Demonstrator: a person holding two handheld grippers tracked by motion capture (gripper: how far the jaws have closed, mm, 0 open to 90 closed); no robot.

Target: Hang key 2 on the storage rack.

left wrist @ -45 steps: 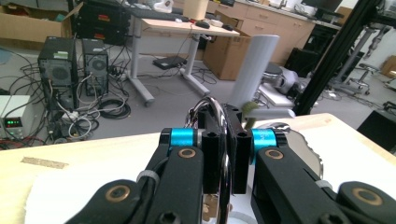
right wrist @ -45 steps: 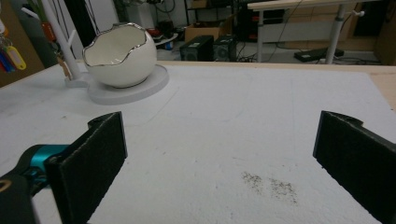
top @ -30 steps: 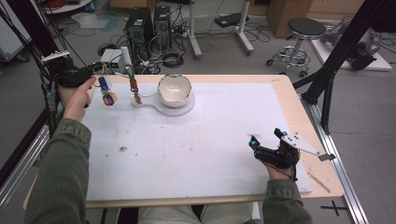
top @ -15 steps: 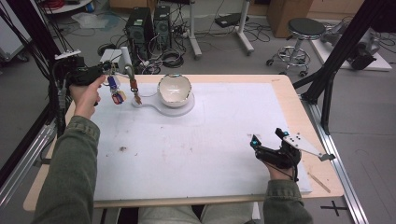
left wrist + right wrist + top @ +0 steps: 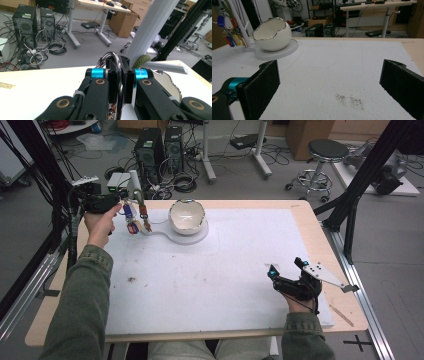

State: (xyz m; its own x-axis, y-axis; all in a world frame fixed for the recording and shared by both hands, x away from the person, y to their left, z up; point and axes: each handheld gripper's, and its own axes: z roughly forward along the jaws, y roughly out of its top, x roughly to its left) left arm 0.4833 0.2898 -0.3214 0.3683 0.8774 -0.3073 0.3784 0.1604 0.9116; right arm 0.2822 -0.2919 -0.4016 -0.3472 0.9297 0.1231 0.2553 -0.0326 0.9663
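My left gripper [image 5: 123, 203] is at the table's far left corner, shut on a metal key ring [image 5: 111, 54] that arches up between its pressed jaws [image 5: 119, 75]. From the ring hang blue and red key tags [image 5: 131, 222], right beside the white key stand [image 5: 135, 182]. The stand's post [image 5: 150, 30] and one branch [image 5: 166, 67] rise just beyond the jaws. An orange tag [image 5: 145, 216] hangs at the stand. The tags [image 5: 228, 31] also show far left in the right gripper view. My right gripper [image 5: 285, 266] rests near the table's front right, open with nothing between its pads [image 5: 265, 85].
A white egg-shaped bowl with a silver rim [image 5: 187, 215] sits on the stand's round base [image 5: 200, 236], right of the post. A white mat [image 5: 210, 280] covers the table, with small dark specks [image 5: 349, 100]. Computers and cables lie on the floor behind.
My left hand has carried the key ring and its tags to the right, closer to the stand's post. The right gripper has not moved.
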